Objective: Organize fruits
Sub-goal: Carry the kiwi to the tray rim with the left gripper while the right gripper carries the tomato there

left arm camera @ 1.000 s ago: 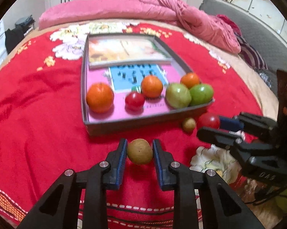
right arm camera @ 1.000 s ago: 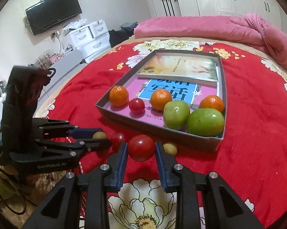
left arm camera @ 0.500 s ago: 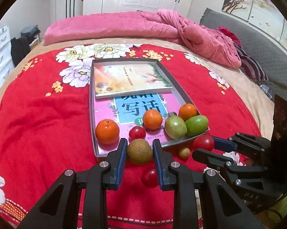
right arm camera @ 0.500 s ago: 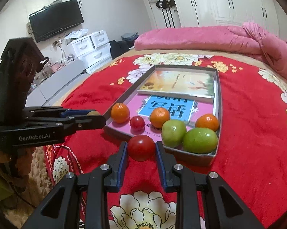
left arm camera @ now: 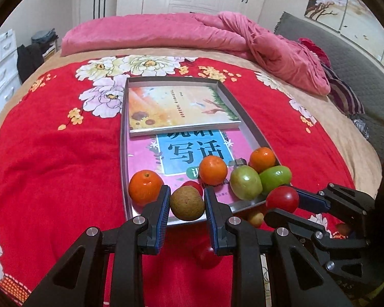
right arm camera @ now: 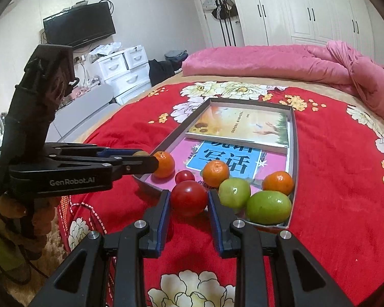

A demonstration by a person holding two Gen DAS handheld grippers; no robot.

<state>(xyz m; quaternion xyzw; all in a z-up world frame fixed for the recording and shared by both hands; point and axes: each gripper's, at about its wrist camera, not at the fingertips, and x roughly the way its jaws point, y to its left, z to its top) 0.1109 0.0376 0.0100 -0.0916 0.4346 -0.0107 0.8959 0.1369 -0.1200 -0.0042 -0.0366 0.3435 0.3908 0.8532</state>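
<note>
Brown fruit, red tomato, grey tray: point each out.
Brown fruit (left arm camera: 187,204), left wrist view, middle of its skin.
Red tomato (right arm camera: 189,197), right wrist view, its front face.
Grey tray (left arm camera: 123,138), left wrist view, left wall.

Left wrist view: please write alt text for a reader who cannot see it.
The left gripper holds a brown round fruit above the near edge of a grey tray with books, oranges and green fruits, on a red floral blanket.

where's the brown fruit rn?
Clamped in the left gripper: the brown fruit sits centre-bottom of the left wrist view, over the tray's near rim, just right of the leftmost orange.
</note>
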